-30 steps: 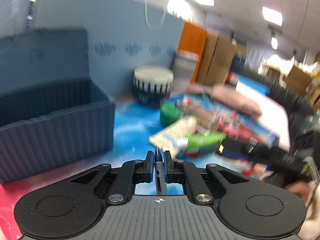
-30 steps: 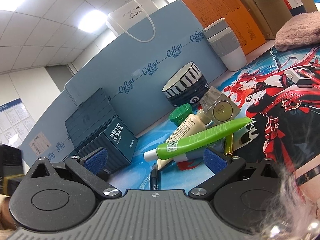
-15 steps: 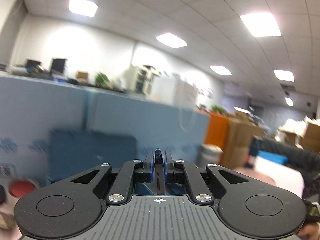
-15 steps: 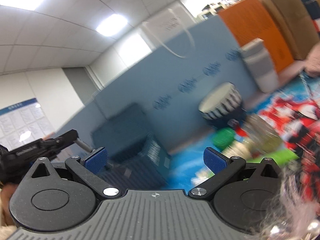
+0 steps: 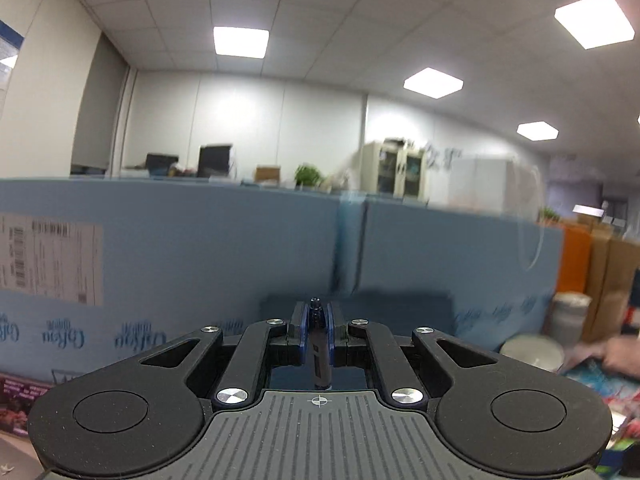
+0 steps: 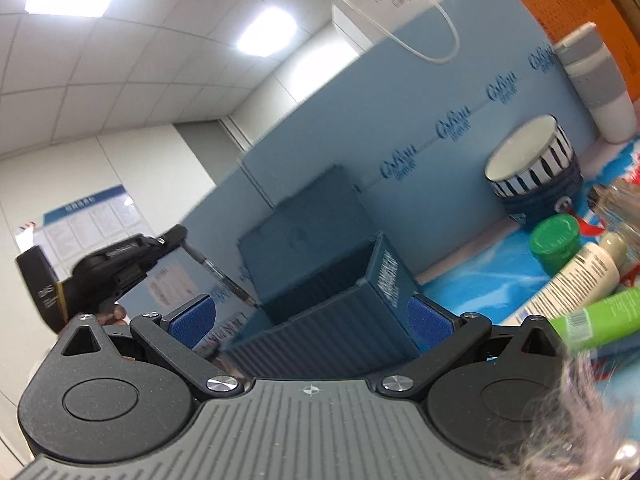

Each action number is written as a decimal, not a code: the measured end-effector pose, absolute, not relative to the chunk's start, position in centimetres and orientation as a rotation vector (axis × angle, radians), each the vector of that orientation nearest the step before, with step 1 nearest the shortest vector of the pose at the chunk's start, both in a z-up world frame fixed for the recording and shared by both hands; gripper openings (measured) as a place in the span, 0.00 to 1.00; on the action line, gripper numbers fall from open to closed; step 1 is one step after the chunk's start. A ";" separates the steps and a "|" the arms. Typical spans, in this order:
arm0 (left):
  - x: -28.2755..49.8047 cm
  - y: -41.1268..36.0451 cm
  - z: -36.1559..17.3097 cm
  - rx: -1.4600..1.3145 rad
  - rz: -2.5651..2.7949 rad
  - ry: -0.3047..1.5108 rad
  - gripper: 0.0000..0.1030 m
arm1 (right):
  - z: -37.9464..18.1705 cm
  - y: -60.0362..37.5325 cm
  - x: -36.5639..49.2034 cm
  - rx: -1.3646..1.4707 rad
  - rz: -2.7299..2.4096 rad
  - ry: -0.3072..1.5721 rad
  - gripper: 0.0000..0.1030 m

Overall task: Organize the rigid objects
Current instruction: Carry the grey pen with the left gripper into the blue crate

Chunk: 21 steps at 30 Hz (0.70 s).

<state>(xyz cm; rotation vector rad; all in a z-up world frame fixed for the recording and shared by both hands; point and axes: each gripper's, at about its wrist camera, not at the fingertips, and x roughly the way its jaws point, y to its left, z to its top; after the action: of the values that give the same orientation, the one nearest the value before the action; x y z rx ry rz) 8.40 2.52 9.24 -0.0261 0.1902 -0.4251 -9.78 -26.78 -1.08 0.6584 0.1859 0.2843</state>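
My left gripper (image 5: 318, 314) is shut on a dark pen (image 5: 319, 360) that sticks out past its pads. In the right wrist view that left gripper (image 6: 120, 264) hangs at the left, and its pen (image 6: 220, 274) slants down toward the open mouth of the dark blue ribbed box (image 6: 328, 320). The box's raised lid (image 5: 360, 304) shows just beyond my left fingertips. My right gripper (image 6: 310, 316) is open, nothing between its blue pads (image 6: 192, 316), and it faces the box's front wall.
To the right of the box lie a green jar (image 6: 554, 240), a cream tube (image 6: 576, 280) and a green tube (image 6: 600, 316). A striped bowl (image 6: 532, 172) and a white-grey cup (image 6: 596, 80) stand against the blue partition (image 5: 200, 248). A person's hand (image 5: 624, 354) shows at far right.
My left gripper has risen and swung left with the pen, away from the pile of items to above the box. The right gripper has also swung left toward the box.
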 end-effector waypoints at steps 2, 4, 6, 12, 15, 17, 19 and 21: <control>9.2 1.3 7.9 0.022 -0.406 0.237 0.07 | -1.4 -27.0 -9.6 0.674 0.278 0.202 1.00; 10.0 0.4 6.9 0.072 -0.425 0.293 0.07 | -1.7 -27.2 -9.6 0.676 0.268 0.206 1.00; 10.1 -0.4 5.8 0.117 -0.468 0.353 0.08 | -1.9 -27.2 -9.7 0.679 0.252 0.205 1.00; 11.1 -3.6 5.5 0.240 -0.520 0.381 0.08 | -2.3 -27.6 -9.8 0.701 0.239 0.214 1.00; 11.4 -6.1 5.0 0.350 -0.554 0.422 0.08 | -2.5 -27.7 -9.8 0.707 0.233 0.218 1.00; 11.9 -7.9 4.2 0.413 -0.580 0.460 0.08 | -2.5 -27.7 -9.9 0.708 0.232 0.223 1.00; 12.1 -8.9 3.5 0.424 -0.600 0.494 0.08 | -2.5 -27.7 -9.8 0.707 0.229 0.224 1.00; 12.1 -9.2 3.1 0.405 -0.611 0.517 0.11 | -2.5 -27.7 -9.9 0.707 0.223 0.223 1.00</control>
<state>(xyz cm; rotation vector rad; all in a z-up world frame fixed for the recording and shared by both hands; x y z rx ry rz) 12.15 -9.23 3.06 0.4054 0.5172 -0.6111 -9.90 -27.72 -2.50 0.7066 0.2227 0.2230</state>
